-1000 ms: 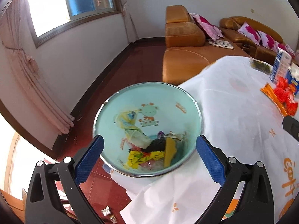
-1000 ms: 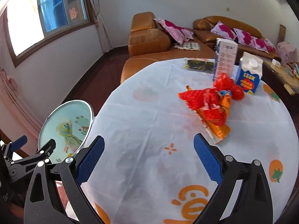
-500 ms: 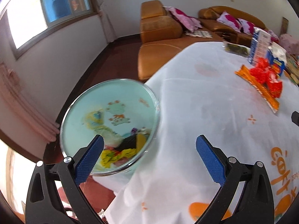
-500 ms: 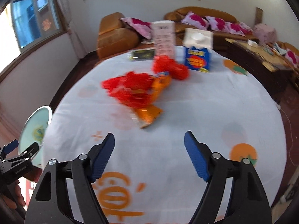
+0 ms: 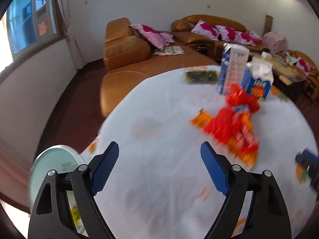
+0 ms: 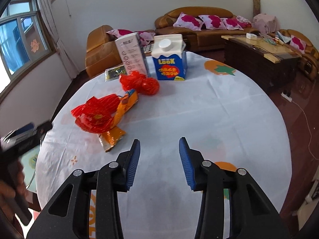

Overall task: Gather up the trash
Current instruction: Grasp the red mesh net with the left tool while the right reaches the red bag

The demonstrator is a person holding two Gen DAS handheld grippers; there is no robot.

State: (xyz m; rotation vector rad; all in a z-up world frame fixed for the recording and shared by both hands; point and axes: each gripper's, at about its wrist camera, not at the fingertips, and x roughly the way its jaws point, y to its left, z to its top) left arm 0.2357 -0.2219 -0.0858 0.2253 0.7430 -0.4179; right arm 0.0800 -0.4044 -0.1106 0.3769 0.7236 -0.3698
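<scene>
Two grippers hovered empty over the white-clothed round table. Left gripper: jaws wide, closing slightly, nothing between. Right gripper: jaws closing on nothing. Crumpled red mesh bag on orange foil wrapper lay ahead-left of the right jaws (long axis diagonal), nearer the left gripper.

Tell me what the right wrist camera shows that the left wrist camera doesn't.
Only the right wrist view shows the carton's white cap, the wall cable and the left gripper from outside.

Only the left wrist view shows the trash bin's inside.

Both show the red net bags, orange wrapper, two cartons and sofa, with nothing between either gripper's closing fingers.
</scene>
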